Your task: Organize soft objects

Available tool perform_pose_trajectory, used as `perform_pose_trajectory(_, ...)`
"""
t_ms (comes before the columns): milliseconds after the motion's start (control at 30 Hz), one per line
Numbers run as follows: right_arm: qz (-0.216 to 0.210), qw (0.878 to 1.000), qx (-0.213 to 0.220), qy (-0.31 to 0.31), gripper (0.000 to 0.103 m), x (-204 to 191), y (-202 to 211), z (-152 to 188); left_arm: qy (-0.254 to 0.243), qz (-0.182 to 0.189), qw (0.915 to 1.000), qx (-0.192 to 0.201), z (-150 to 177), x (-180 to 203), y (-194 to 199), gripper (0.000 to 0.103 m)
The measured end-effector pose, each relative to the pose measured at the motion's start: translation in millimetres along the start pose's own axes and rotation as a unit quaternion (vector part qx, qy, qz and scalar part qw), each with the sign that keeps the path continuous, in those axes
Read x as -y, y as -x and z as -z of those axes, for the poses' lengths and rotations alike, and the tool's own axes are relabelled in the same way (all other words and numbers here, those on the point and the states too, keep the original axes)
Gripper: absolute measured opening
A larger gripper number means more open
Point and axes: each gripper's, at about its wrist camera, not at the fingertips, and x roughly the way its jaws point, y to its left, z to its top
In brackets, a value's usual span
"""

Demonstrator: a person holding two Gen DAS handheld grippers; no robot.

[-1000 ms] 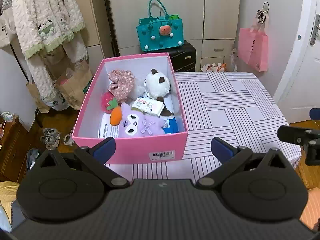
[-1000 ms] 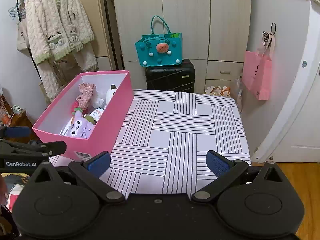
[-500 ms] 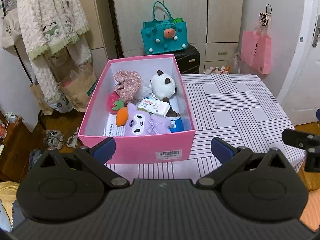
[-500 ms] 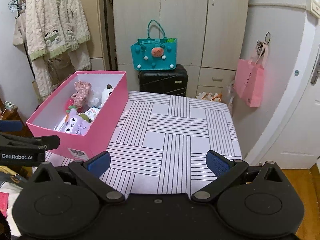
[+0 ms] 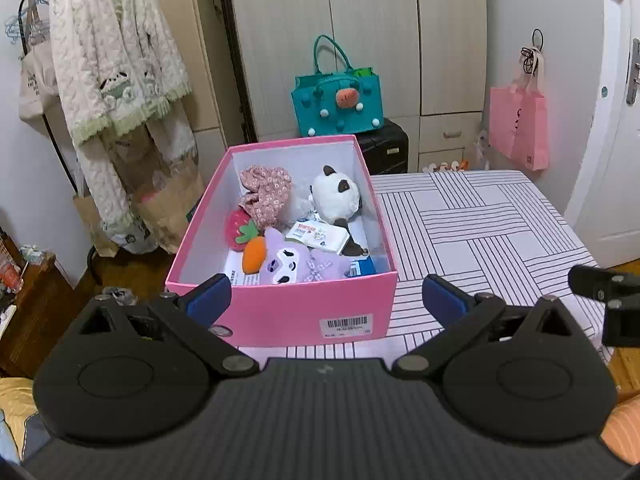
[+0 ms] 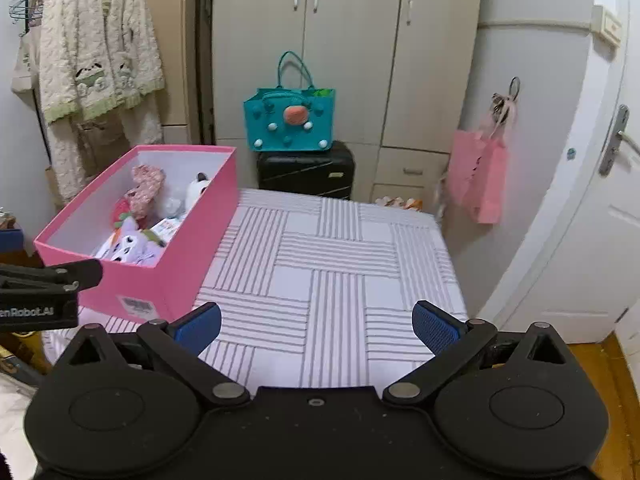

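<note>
Right, your pink box [image 5: 304, 312] sits on the left part of the striped table [image 5: 472, 224], near its front edge, barcode sticker facing you. It's open-topped and packed with soft stuff: a purple plush [image 5: 288, 262] at the front, an orange carrot toy [image 5: 254, 256] touching its left side, a red strawberry toy [image 5: 236, 230] just behind that. A pink floral cloth [image 5: 266, 192] is bunched at the back left, a white panda plush [image 5: 336, 196] at the back right. A white packet [image 5: 318, 236] lies between panda and purple plush, a blue item [image 5: 362, 268] tucked in the front right corner.

Your left gripper [image 5: 326, 298] hovers in front of the box, jaws spread wide, nothing between the blue pads. Your right gripper [image 6: 316, 326] is also spread wide and empty, hanging over the table's bare near half, right of the box.

The tabletop is a white cover with dark line blocks, the rest of it bare. Behind it: a black suitcase [image 6: 306, 170] with a teal tote [image 6: 290, 120] on top, against beige wardrobe doors [image 6: 348, 40]. A cream fleece robe [image 5: 116, 68] hangs on a rack at left, brown paper bags [image 5: 168, 204] under it. A pink shopping bag [image 6: 478, 172] hangs on the right wall by a white door [image 6: 592, 240]. Floor is wood.
</note>
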Motion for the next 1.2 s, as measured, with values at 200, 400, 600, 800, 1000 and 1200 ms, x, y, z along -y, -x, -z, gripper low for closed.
perform_pose_trajectory(200,0.006,1.0,0.008,0.015,0.103,-7,1,7,-0.001,0.008,1.0,0.003,9,1,-4,0.103)
perform_pose_trajectory(400,0.031,0.999,0.023,0.021,0.103,-7,7,8,-0.001,0.01,0.9999,0.006,12,2,-3,0.103)
perform_pose_trajectory(600,0.03,0.999,0.023,0.0,0.103,4,6,7,0.001,0.008,0.9999,0.01,13,0,1,0.103)
perform_pose_trajectory(800,0.042,0.999,0.034,-0.006,0.103,5,6,8,0.01,-0.001,0.9997,0.021,13,-1,5,0.103)
perform_pose_trajectory(1000,0.029,0.999,0.04,-0.015,0.103,6,8,9,0.015,-0.003,0.9994,0.031,14,-1,5,0.103)
perform_pose_trajectory(1200,0.041,0.998,0.048,-0.01,0.103,3,10,11,0.014,-0.003,0.999,0.041,15,0,8,0.103)
